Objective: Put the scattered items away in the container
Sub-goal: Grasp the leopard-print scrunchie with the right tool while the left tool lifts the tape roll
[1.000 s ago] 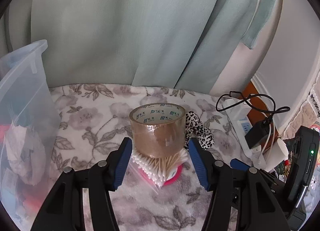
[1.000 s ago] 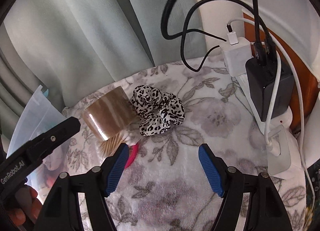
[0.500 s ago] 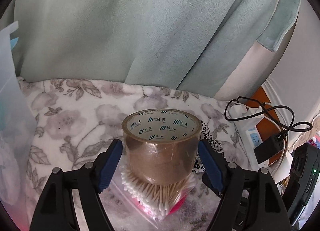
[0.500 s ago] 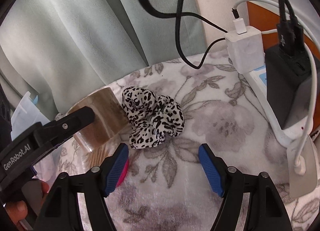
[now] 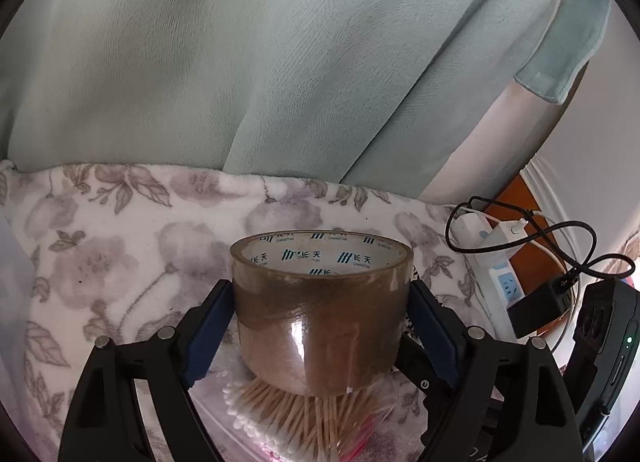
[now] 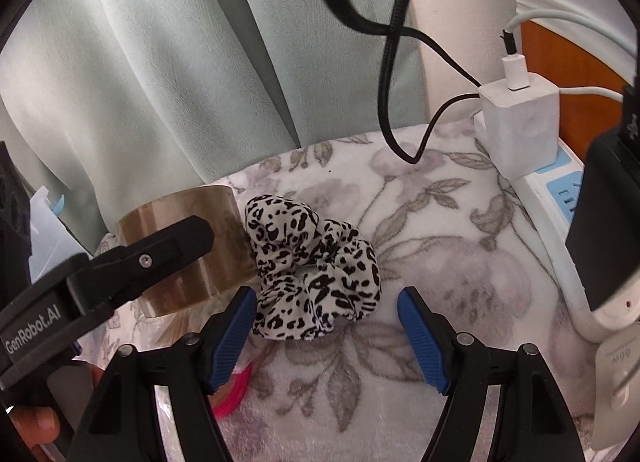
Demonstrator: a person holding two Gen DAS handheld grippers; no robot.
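A brown packing tape roll (image 5: 320, 326) stands on a clear bag of cotton swabs (image 5: 280, 414) on the floral blanket (image 5: 120, 262). My left gripper (image 5: 320, 286) is open and straddles the roll, its blue pads (image 5: 212, 326) close beside both sides. In the right wrist view the tape roll (image 6: 224, 242) sits left of a leopard-print scrunchie (image 6: 316, 262). My right gripper (image 6: 326, 296) is open, and the scrunchie's near edge lies between its fingertips. A corner of the clear plastic container (image 6: 44, 222) shows at the far left.
A white power strip (image 6: 560, 198) with a white charger (image 6: 520, 118), a black adapter (image 6: 608, 222) and looping cables (image 6: 392, 62) runs along the blanket's right side. A pale green curtain (image 5: 280, 62) hangs behind. A person's fingers (image 6: 32, 426) hold the left gripper.
My left gripper has moved forward and widened its jaws, so the tape roll now sits between the pads. My right gripper has closed in on the scrunchie.
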